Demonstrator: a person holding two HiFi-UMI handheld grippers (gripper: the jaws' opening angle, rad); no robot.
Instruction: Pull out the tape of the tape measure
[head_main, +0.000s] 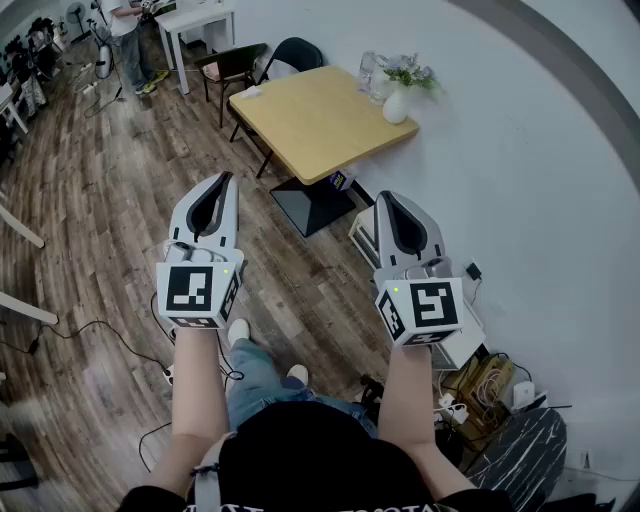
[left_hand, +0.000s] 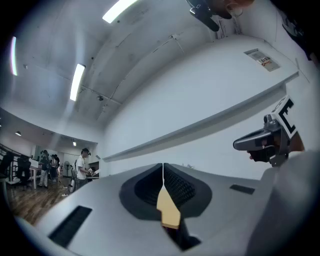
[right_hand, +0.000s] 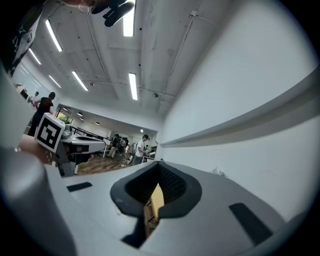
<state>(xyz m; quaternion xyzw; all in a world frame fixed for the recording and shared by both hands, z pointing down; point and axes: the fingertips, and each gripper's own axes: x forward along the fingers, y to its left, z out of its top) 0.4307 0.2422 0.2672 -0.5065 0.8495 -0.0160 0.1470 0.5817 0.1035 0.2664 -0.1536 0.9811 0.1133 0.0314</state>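
Currently you hold two claws, one in each hand, at matching height above the wood floor (head_main: 90, 190).

1. Left claw (head_main: 222, 182): the jaws are closed tip to tip, and nothing sits between them.
2. Right claw (head_main: 386, 198): the jaws are closed in the same way and hold nothing.
3. Each claw carries one cube with black-and-white square markers: the left cube (head_main: 198, 290) and the right cube (head_main: 420, 308). The markers are patterns, not readable text.

Tape measure: neither claw holds it, and no view shows it clearly enough for you to tell where it is or what it looks like.

Beyond the claws stands one light wood counter (head_main: 300, 125). At its far right corner, count one white vase (head_main: 396, 105) with flowers, and clear glassware (head_main: 370, 72) just beside it; the number of glass pieces cannot be told. One small white item (head_main: 250, 91), too small to identify, lies at the counter's left corner. One dark chair (head_main: 238, 60) stands behind the counter.

Farther off, note one white table (head_main: 195, 22) and one person (head_main: 128, 40) standing beside it.

A wall label in the left gripper view is too blurred to read.
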